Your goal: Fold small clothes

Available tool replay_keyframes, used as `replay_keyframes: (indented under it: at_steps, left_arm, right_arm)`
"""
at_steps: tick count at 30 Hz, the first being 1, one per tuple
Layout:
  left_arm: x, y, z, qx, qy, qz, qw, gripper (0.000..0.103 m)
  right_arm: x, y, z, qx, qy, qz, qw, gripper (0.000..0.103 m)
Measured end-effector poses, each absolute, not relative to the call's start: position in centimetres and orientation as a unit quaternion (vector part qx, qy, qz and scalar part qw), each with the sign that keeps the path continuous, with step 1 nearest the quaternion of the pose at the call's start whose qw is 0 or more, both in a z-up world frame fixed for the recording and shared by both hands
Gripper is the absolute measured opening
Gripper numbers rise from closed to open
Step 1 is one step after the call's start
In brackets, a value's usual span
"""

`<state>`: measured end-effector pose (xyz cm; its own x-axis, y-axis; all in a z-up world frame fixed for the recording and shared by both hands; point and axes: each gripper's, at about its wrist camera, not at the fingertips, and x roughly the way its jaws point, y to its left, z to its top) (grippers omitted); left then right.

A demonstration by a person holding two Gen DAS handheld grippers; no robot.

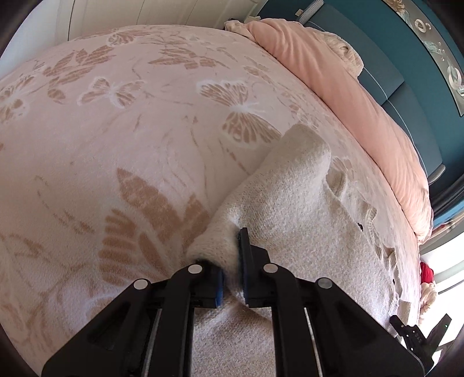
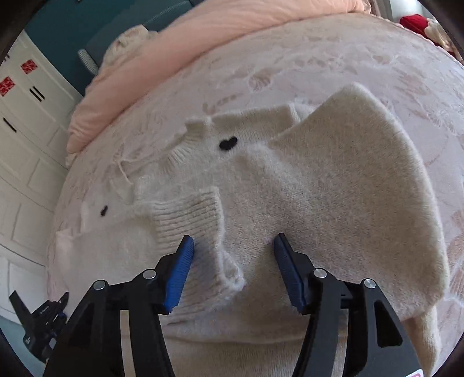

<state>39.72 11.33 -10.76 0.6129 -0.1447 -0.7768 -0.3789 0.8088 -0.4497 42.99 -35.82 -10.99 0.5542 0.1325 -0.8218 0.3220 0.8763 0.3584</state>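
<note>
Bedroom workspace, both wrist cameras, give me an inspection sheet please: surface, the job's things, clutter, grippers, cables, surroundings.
Surface: pink butterfly-pattern blanket spread over the bed.
Job's things: cream knit sweater lying on the blanket, one ribbed cuff folded onto the body; small black heart marks on the front.
Clutter: rolled peach duvet along the far edge, a cream knitted item behind it, something red at the bed's edge.
Grippers: left gripper shut on a sleeve of the sweater; right gripper open, jaws straddling the cuff area.
Cables: nothing seen.
Surroundings: teal headboard, white panelled cupboards.
</note>
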Motion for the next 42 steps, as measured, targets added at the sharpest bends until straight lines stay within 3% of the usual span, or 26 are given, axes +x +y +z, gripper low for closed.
replay_keyframes:
  at_steps: [1,2,6,9,10,14,15,16,17,18,21,25,30,32,38,39,40,41,42]
  left_arm:
    - [39.8,11.4,-10.8,-0.302,0.435,0.070,0.845,0.010]
    - [39.8,11.4,-10.8,-0.304,0.436,0.070,0.844,0.010]
    - [40.3,11.4,-10.9,-0.297,0.440,0.067,0.845,0.010]
    - [40.5,11.0,-10.7,-0.281,0.445,0.071,0.848,0.010]
    - [40.5,10.9,-10.7,-0.276,0.450,0.071,0.847,0.011]
    - [39.6,11.8,-9.1,-0.278,0.475,0.034,0.835,0.019]
    - [38.6,12.2,-8.5,-0.284,0.476,0.021,0.832,0.030]
    - [37.0,12.8,-7.8,-0.283,0.477,0.021,0.832,0.042]
    - [35.1,13.4,-7.2,-0.276,0.474,0.028,0.836,0.065]
    - [32.9,13.9,-6.6,-0.269,0.469,0.023,0.841,0.072]
    - [25.9,15.0,-6.1,-0.233,0.490,-0.008,0.840,0.080]
    - [16.8,15.6,-7.9,-0.235,0.525,-0.028,0.817,0.083]
    - [11.7,14.1,-8.7,-0.257,0.501,-0.038,0.825,0.097]
    - [11.9,13.2,-8.8,-0.262,0.500,-0.037,0.825,0.098]
    - [13.9,12.3,-9.2,-0.316,0.509,-0.041,0.800,0.096]
    - [14.2,12.3,-9.1,-0.324,0.508,-0.040,0.797,0.086]
    - [14.4,12.4,-9.0,-0.329,0.510,-0.040,0.794,0.077]
    - [14.8,12.4,-8.9,-0.336,0.516,-0.050,0.787,0.054]
    - [15.0,12.4,-9.0,-0.344,0.525,-0.059,0.776,0.025]
  right_arm:
    - [43.3,-35.2,-10.3,0.230,0.458,-0.045,0.857,0.017]
    - [43.7,-34.6,-9.5,0.226,0.452,-0.011,0.863,0.005]
    - [42.5,-34.7,-5.8,0.207,0.368,-0.021,0.906,0.004]
    - [44.3,-36.5,-11.6,0.205,0.469,-0.064,0.857,0.002]
    - [43.5,-36.6,-11.2,0.206,0.452,-0.060,0.866,0.001]
    - [37.5,-37.6,-6.7,0.264,0.408,-0.038,0.873,0.017]
    - [34.9,-37.9,-5.7,0.266,0.399,-0.035,0.877,0.022]
    - [32.0,-38.3,-4.9,0.261,0.396,-0.039,0.879,0.038]
    - [29.0,-38.7,-4.5,0.251,0.398,-0.048,0.881,0.052]
    - [25.6,-39.2,-4.3,0.238,0.402,-0.060,0.882,0.056]
    - [15.7,-40.7,-5.3,0.205,0.438,-0.095,0.870,0.065]
    - [5.4,-41.4,-8.4,0.236,0.480,-0.111,0.838,0.071]
    - [1.8,-40.0,-11.6,0.301,0.481,-0.095,0.818,0.074]
    - [2.7,-39.2,-11.7,0.299,0.467,-0.096,0.827,0.082]
    - [6.5,-38.2,-11.7,0.344,0.438,-0.073,0.827,0.082]
    - [7.0,-38.0,-11.8,0.350,0.434,-0.068,0.827,0.081]
    - [7.3,-38.0,-11.8,0.356,0.432,-0.066,0.826,0.068]
    - [7.7,-38.0,-11.8,0.362,0.436,-0.063,0.822,0.040]
    - [8.0,-38.0,-11.8,0.370,0.442,-0.057,0.815,0.021]
